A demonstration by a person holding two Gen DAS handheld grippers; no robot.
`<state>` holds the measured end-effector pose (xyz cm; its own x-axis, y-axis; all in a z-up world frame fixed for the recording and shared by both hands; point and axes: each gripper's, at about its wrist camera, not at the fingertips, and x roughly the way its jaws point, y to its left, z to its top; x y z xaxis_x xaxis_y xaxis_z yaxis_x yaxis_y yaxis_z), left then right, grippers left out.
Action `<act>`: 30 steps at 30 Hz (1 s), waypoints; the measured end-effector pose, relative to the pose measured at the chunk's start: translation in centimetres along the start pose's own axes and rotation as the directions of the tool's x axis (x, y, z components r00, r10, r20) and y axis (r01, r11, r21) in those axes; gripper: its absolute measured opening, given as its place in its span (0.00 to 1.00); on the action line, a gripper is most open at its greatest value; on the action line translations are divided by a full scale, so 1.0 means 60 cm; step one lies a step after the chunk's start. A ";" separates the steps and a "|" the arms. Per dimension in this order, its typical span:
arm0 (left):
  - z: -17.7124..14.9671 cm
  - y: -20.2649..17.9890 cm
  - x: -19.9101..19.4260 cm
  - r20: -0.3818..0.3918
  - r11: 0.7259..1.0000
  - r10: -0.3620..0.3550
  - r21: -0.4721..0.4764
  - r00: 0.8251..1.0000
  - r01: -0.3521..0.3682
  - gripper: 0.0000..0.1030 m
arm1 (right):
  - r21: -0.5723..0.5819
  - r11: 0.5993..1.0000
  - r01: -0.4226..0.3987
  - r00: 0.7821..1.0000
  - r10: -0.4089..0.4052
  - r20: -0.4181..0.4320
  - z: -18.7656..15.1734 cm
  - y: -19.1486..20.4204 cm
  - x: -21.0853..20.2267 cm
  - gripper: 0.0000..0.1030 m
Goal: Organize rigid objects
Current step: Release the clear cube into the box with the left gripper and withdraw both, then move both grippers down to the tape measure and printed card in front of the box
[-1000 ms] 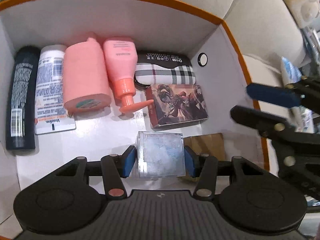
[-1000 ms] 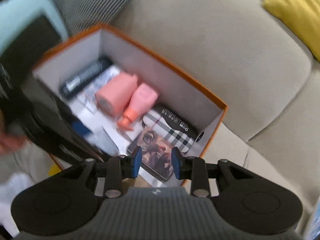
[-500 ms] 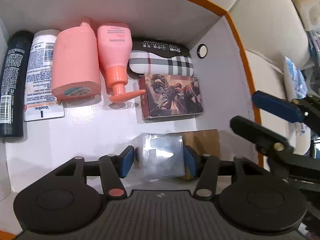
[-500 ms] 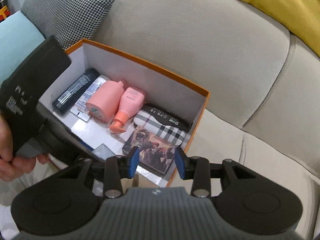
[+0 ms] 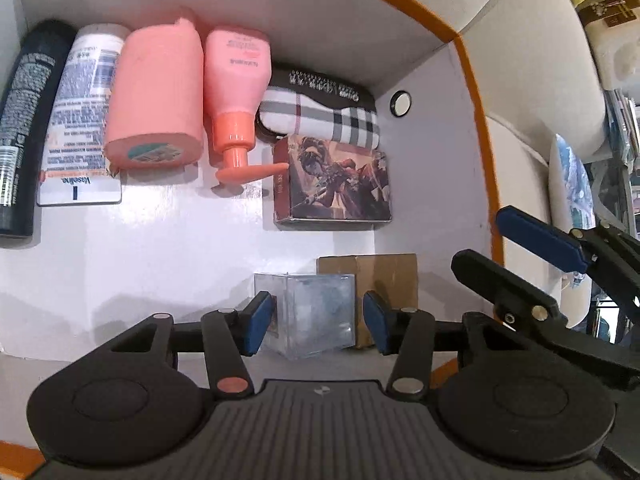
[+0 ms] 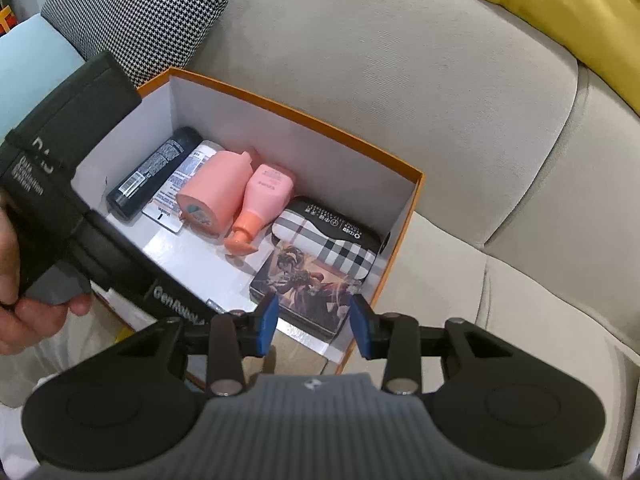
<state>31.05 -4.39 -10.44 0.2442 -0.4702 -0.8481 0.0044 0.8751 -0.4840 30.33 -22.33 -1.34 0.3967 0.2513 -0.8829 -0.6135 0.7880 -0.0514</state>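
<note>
Left gripper (image 5: 316, 322), jaws just narrowing, straddles a clear cube (image 5: 310, 314) without pressing; right gripper (image 6: 314, 326), at three o'clock, is narrowly parted and empty.

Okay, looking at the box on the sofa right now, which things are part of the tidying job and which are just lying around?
Part of the job:
- orange-edged box
- clear plastic cube between the left gripper pads
- picture box
- plaid case
- pink pump bottle
- pink bottle
- white tube
- black bottle

Lying about:
- houndstooth cushion
- yellow cushion

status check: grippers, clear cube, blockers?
Left gripper straddles clear cube on box floor; jaws just narrowed, right pad off it. Right gripper open, empty. Cardboard piece behind cube.
</note>
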 end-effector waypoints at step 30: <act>-0.270 -0.051 -0.210 0.393 0.939 -0.006 0.318 0.919 -0.130 0.50 | 0.143 0.989 -0.028 0.987 0.005 0.160 -0.142 0.112 -0.105 0.54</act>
<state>12.27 -3.00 -1.78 0.6058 -0.3927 -0.6920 0.2809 0.9193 -0.2757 17.89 -23.44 -0.09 0.4978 0.3414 -0.7973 -0.5205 0.8529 0.0402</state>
